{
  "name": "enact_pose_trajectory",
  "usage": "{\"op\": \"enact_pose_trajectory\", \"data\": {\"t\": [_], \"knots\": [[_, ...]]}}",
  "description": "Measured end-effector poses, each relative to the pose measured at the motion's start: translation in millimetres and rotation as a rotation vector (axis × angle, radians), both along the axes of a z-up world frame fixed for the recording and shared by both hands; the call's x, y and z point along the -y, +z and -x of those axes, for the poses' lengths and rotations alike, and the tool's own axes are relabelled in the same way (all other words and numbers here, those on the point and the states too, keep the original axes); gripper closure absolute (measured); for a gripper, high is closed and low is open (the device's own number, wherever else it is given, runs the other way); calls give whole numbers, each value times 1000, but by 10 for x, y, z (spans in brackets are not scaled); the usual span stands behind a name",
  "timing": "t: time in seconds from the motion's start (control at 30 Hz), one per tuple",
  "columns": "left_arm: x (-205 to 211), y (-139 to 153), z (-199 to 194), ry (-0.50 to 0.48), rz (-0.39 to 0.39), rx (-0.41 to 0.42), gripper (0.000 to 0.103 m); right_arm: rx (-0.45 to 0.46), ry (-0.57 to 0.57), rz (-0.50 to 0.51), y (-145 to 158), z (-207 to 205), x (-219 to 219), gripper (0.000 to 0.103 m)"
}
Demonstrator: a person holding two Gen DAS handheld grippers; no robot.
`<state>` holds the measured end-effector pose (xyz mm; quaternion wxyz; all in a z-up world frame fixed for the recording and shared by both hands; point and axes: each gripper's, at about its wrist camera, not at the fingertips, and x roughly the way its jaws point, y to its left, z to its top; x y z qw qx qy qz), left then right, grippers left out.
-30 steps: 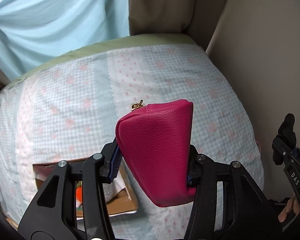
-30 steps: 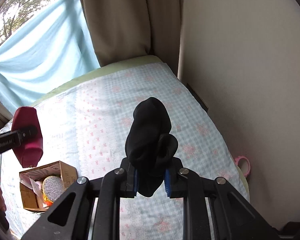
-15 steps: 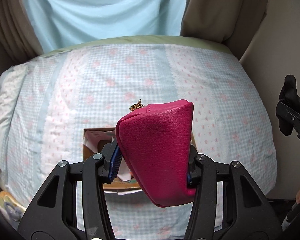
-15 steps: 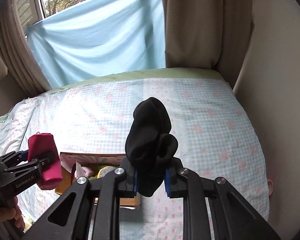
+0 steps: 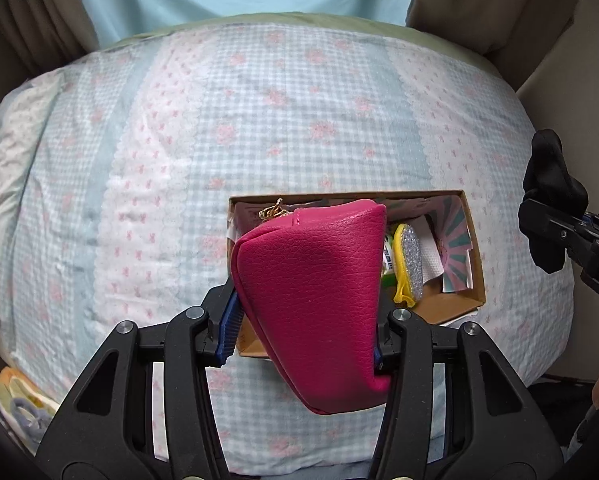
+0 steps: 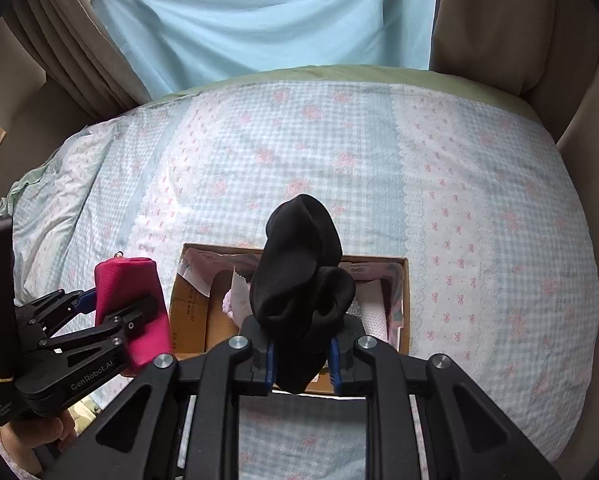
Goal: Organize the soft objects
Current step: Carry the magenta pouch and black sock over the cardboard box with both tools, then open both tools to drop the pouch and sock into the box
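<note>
My left gripper is shut on a magenta leather pouch with a gold zip pull, held above the near left part of an open cardboard box. In the right wrist view the same pouch hangs just left of that box. My right gripper is shut on a black rolled sock, above the box's middle. The sock also shows at the right edge of the left wrist view. Inside the box lie a yellow glittery piece, white paper and patterned paper.
The box rests on a bed with a blue-and-pink checked quilt. A light blue curtain and beige drapes hang behind it. A wall runs along the bed's right side. A person's hand holds the left gripper's handle.
Both grippers swung across the bed toward the box while keeping their loads. The box went from the lower left corner of both views to directly under the pouch and the sock.
</note>
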<state>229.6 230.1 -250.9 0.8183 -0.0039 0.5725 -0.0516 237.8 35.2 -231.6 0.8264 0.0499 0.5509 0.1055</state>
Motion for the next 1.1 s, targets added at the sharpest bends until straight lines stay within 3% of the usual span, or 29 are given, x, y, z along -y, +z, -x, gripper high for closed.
{"op": "enact_pose_trajectory", "data": {"t": [0.37,0.63,0.7,0.73,0.77,0.8,0.83,0.87,1.1], "knots": [[-35,-781,-325,-57,23,-165,58,-224,46,-27,-757,-418,-318,85],[115,-1227,-382,-132,-20,-246,59,-337,70,-26,-1156,-610,-400,85],[131,-1262,-394,-141,-16,-254,52,-366,76,-34,-1222,-665,-414,85],[140,-1276,-407,-147,-12,-260,34,-378,75,-34,-1253,-693,-422,85],[157,-1286,-419,-157,-3,-267,19,-383,69,-32,-1276,-721,-421,77],[182,-1299,-431,-173,13,-279,1,-387,59,-21,-1301,-743,-420,52],[214,-1306,-432,-186,15,-288,0,-395,50,-2,-1332,-762,-419,32],[244,-1298,-431,-195,6,-284,0,-401,45,13,-1359,-775,-416,0],[349,-1210,-414,-218,20,-262,0,-387,15,12,-1347,-779,-309,0]]}}
